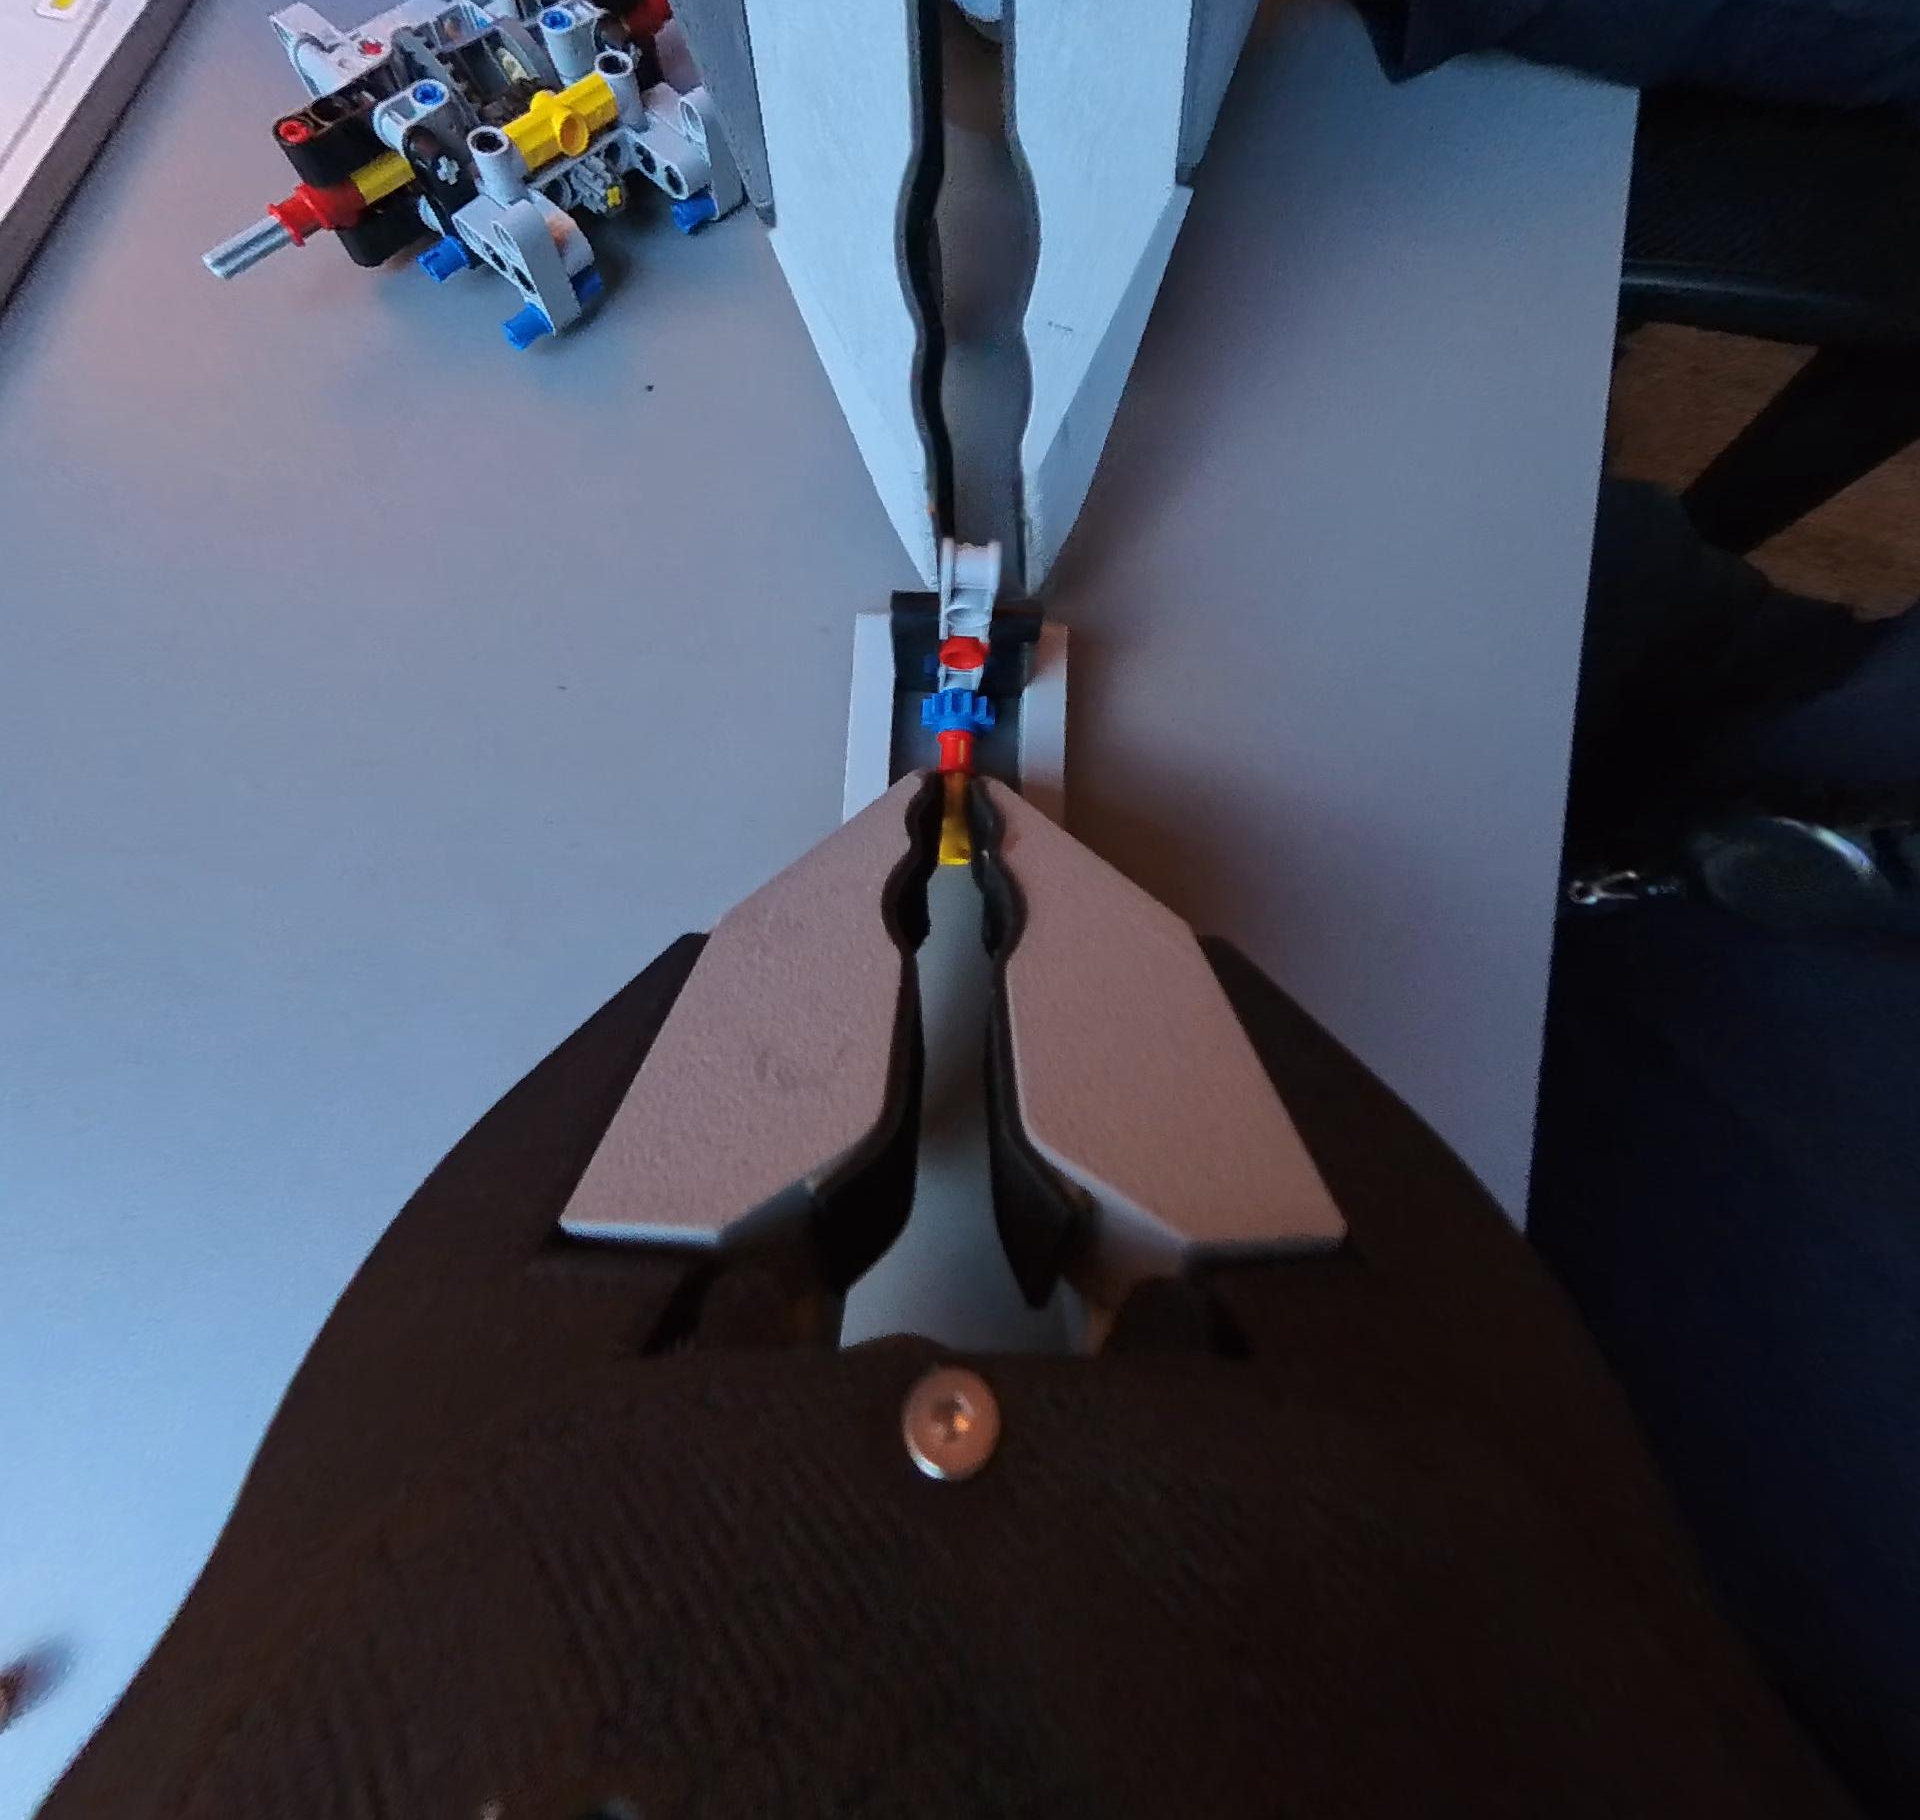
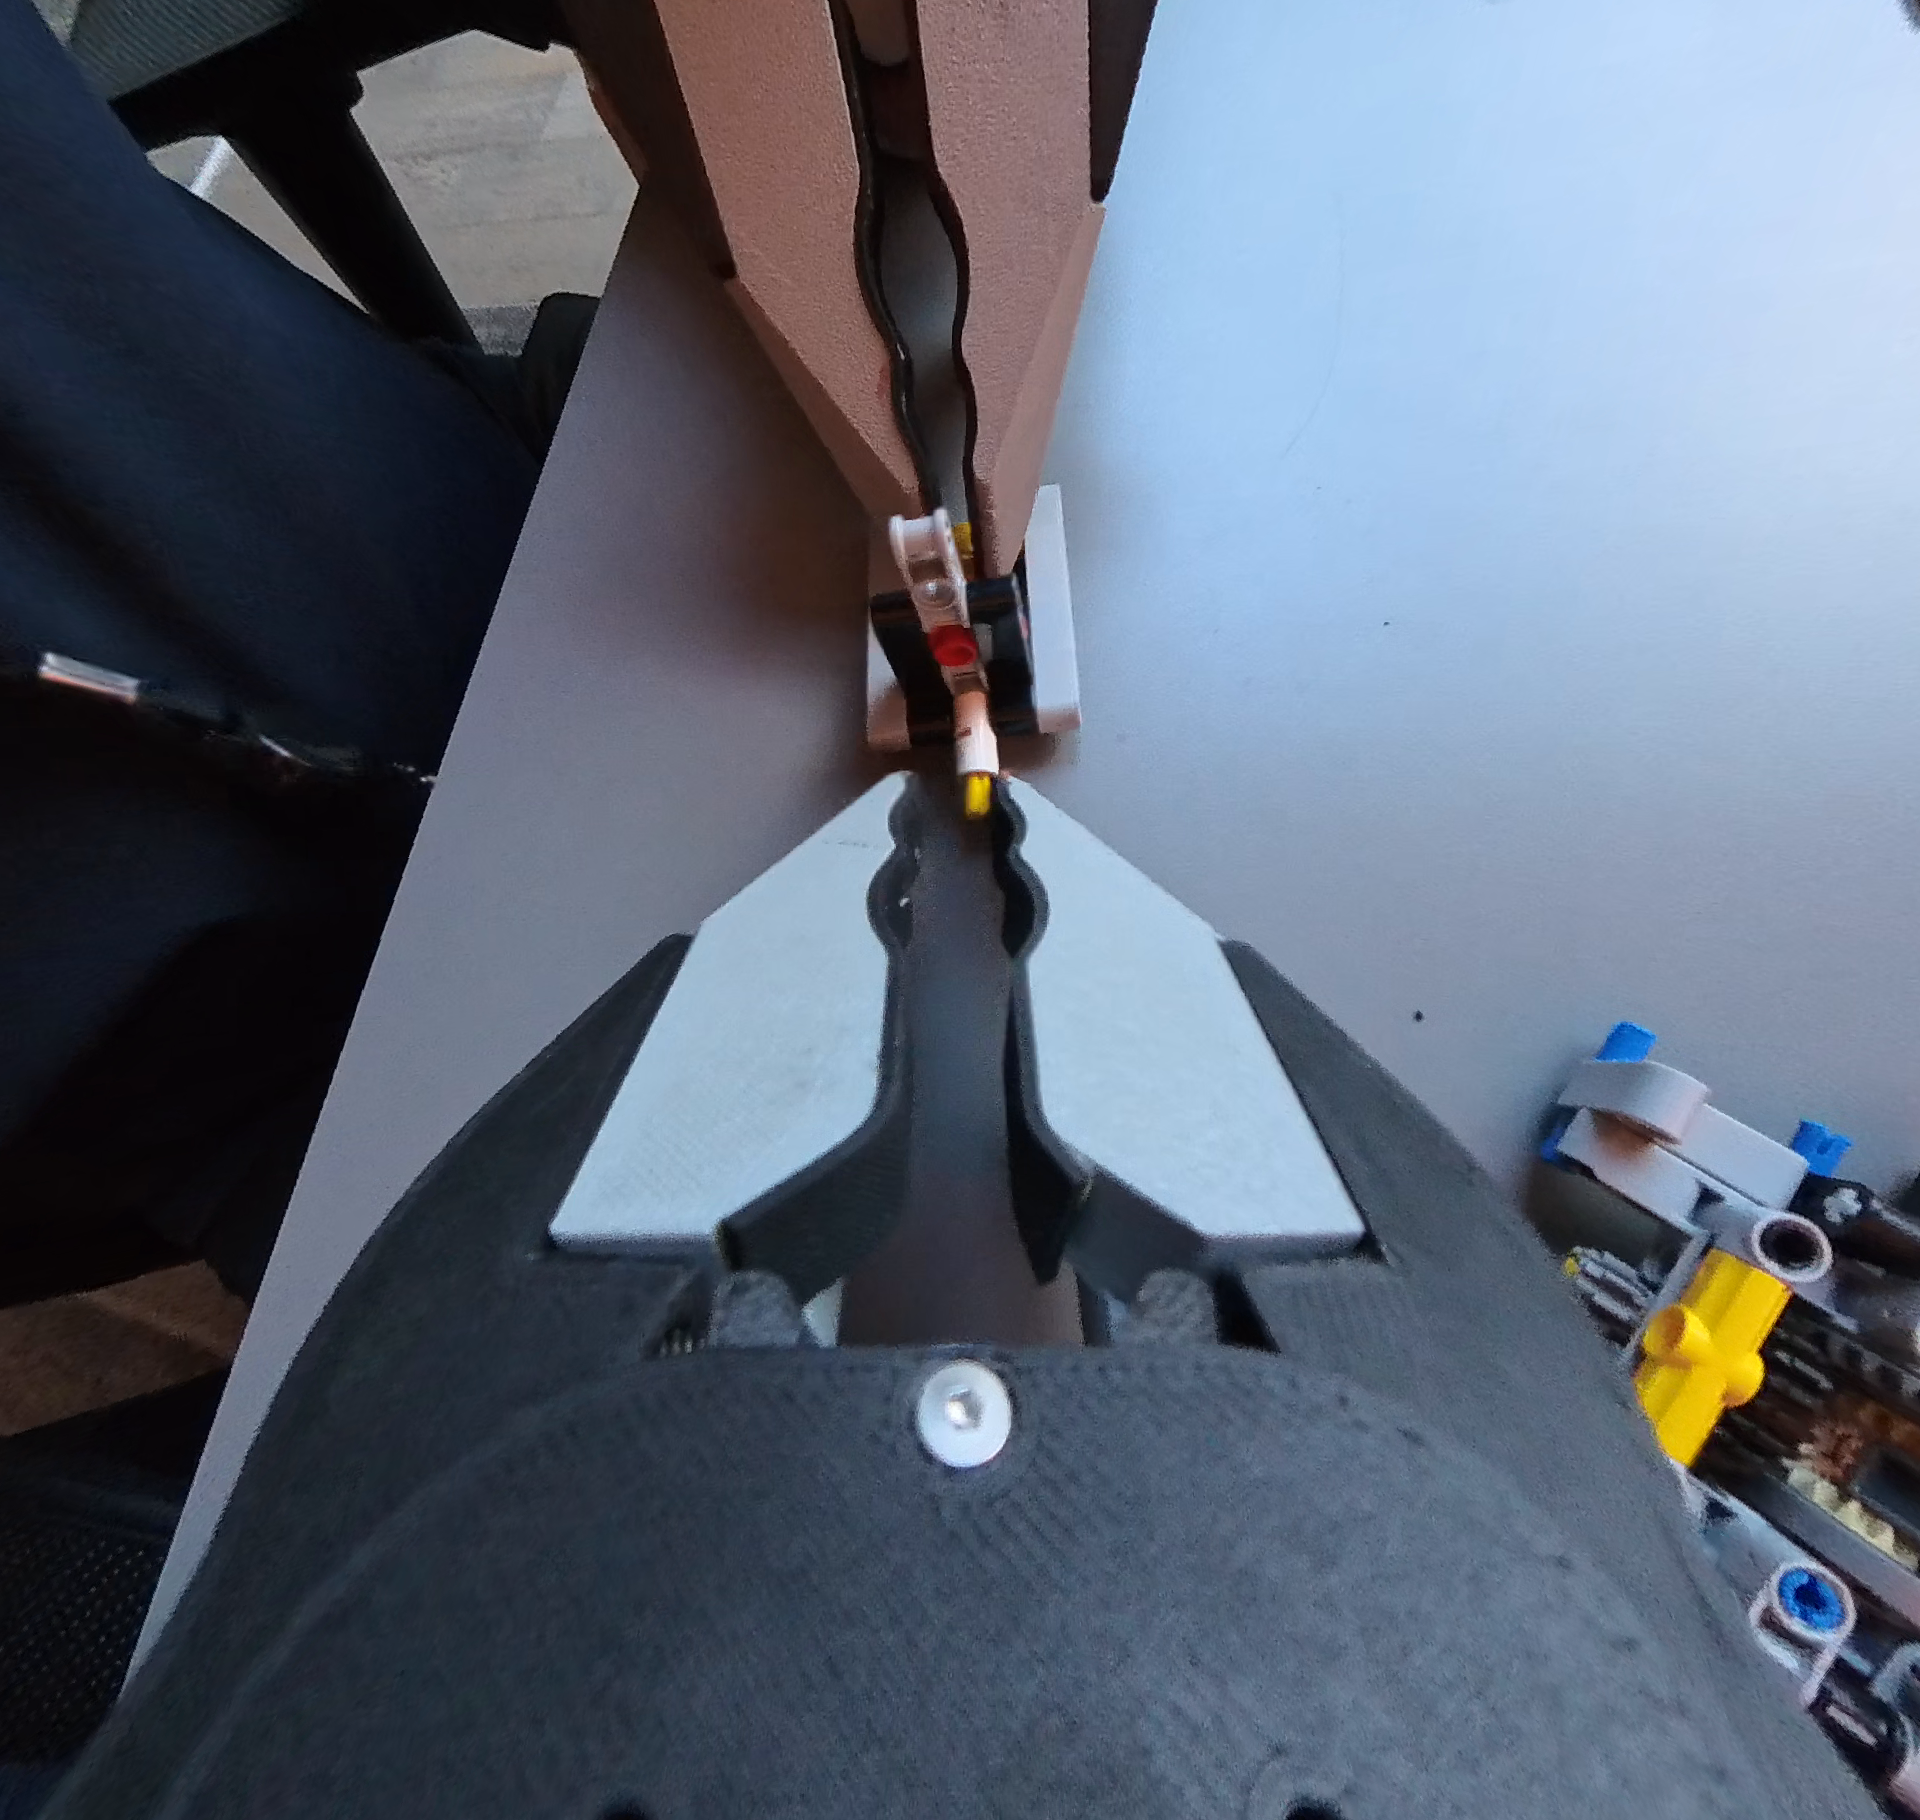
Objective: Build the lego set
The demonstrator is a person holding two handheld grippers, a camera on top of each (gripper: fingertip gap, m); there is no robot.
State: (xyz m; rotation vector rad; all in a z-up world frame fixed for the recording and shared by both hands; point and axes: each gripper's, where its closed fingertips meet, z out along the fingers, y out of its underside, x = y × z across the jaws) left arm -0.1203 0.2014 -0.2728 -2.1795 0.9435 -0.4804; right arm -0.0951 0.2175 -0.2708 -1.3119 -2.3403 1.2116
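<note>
Two claws meet nose to nose over the near edge of the grey bench (image 1: 312,627), both on one small rod assembly.

Left claw (image 1: 954,814): tips nearly pressed together, pinching the yellow end of the rod (image 1: 953,840). Beyond the tips the rod carries a red sleeve (image 1: 951,754), a blue gear (image 1: 956,708), then a red bush (image 1: 961,653) and a pale grey connector (image 1: 968,586).

Right claw (image 2: 951,799): narrow gap. In its own view the yellow rod tip (image 2: 977,796) lies against the right-hand finger and well apart from the left-hand one; from the left wrist view its tips sit around the grey connector. I cannot tell whether both pads press on anything.

The assembly hangs just above a small white block (image 2: 1051,607) with a black frame piece (image 2: 1003,617) on it, resting on the bench near the edge.

A larger build of grey, black, yellow, red and blue brick parts (image 1: 488,129) sits on the bench well apart — to the left in the left wrist view, lower right in the right wrist view. Dark blue clothing (image 2: 208,420) of a person shows past the bench edge.
</note>
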